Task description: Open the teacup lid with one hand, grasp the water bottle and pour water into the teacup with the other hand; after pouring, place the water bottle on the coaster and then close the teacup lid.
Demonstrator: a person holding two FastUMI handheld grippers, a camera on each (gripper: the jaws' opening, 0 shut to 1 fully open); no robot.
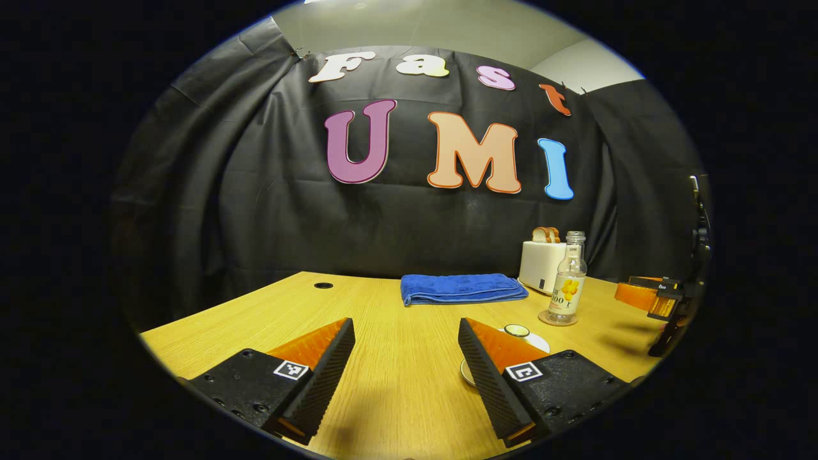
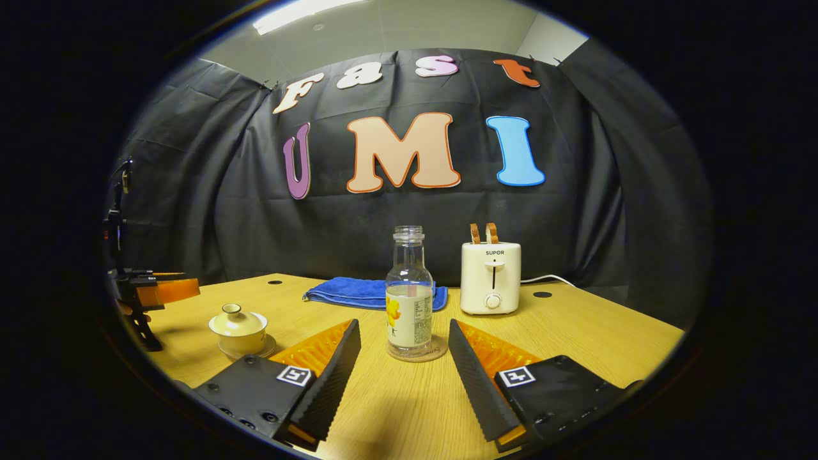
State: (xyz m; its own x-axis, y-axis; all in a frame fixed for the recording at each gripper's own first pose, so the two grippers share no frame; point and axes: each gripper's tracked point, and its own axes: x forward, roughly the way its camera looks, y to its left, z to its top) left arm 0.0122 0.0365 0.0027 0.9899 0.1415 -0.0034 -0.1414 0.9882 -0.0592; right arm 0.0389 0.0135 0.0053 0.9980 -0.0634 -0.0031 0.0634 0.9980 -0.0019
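- Cream-coloured teacup sits on its saucer at the left of the wooden table, lid in place.
- Clear water bottle, uncapped and partly filled, stands upright on the coaster, mid-table.
- Right gripper is spread wide, fingers either side of the bottle, short of touching it.
- Left gripper is spread wide, empty, the teacup partly hidden behind one finger.
- Blue towel and toaster lie behind.

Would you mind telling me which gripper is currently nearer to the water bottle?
Right. The right gripper faces the water bottle head-on, fingers open just short of it. The left gripper sits over by the lidded teacup, with the bottle off to its right.
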